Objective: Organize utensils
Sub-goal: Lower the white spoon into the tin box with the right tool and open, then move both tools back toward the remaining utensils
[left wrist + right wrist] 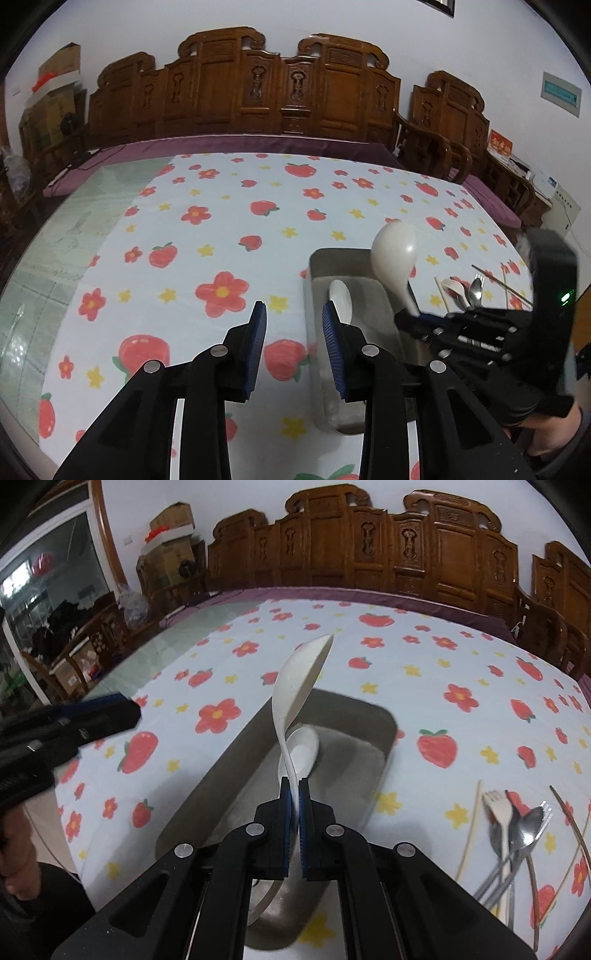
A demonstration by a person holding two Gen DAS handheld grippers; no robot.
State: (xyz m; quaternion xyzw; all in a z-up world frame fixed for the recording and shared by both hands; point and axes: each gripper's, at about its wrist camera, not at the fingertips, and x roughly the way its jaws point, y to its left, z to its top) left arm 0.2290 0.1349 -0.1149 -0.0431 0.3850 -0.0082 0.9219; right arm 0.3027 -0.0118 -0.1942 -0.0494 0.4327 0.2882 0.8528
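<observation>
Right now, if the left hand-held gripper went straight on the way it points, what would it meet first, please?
Probably the flowered tablecloth, just left of the metal tray. The left hand-held gripper stands open and empty; depth is uncertain.

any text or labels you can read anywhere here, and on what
Nothing can be read.
Teal sign on the wall: lettering too blurred.
Red card beside the wooden chair: gold marks, too small.
White appliance at the right edge: printed lines too small.
Cardboard boxes: print blurred.
Left gripper: small white mark, illegible.
</observation>
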